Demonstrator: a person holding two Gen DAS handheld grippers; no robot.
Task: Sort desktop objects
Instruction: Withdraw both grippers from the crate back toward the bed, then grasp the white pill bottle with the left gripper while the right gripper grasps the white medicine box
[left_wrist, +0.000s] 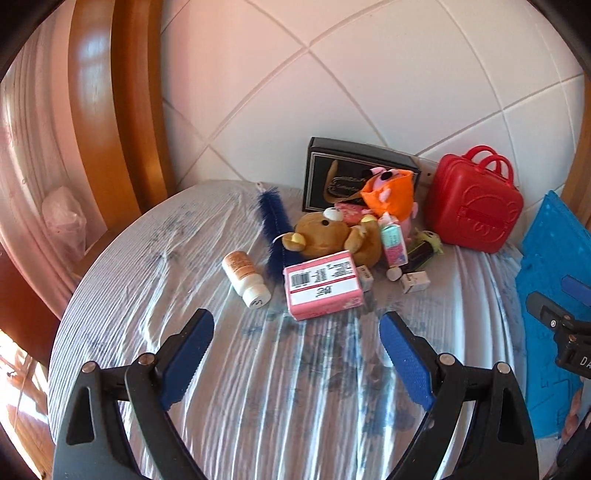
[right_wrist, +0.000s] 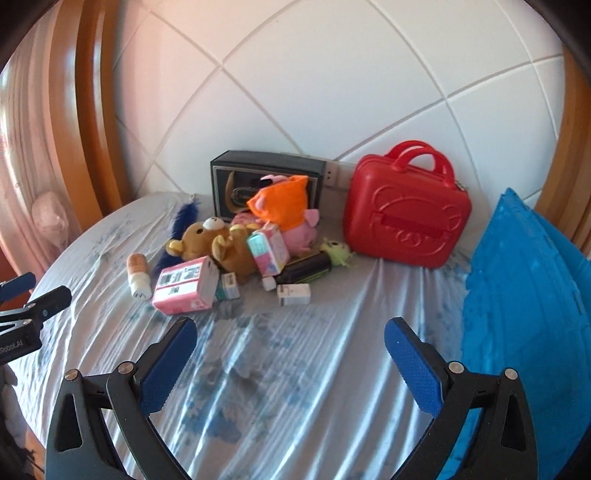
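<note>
Both grippers wide open with nothing in them: left gripper (left_wrist: 296, 325) hung over bare cloth just short of the pile, blue pads (left_wrist: 404, 360) spread apart; right gripper (right_wrist: 290, 330) same deal, jaws gaping above the wrinkled bluish tablecloth (right_wrist: 280, 387). Closest to the left one, flat on the cloth, was a pink box (left_wrist: 323, 284) with a barcode label up, and just left of that a small white bottle (left_wrist: 245, 277) on its side, peach label, cap toward the camera. Behind those, a brown bear plush (left_wrist: 328, 236) flopped on its back, touching a fuzzy dark blue brush (left_wrist: 275, 229) lying along its left. Stacked on and around the bear: a pink plush in an orange hood (left_wrist: 388, 194), a pink-and-mint carton (left_wrist: 393, 240) leaning upright, a dark bottle (right_wrist: 306, 267) lying down, a little green plush (right_wrist: 338, 251), and a couple of tiny white boxes (right_wrist: 293, 293) in front. Further back against the tiled wall (right_wrist: 314, 92), a black box (left_wrist: 347, 166) stood upright, a red carry case (right_wrist: 406, 214) to its right. Far right, a blue mat (right_wrist: 524, 295) propped at the table edge.
</note>
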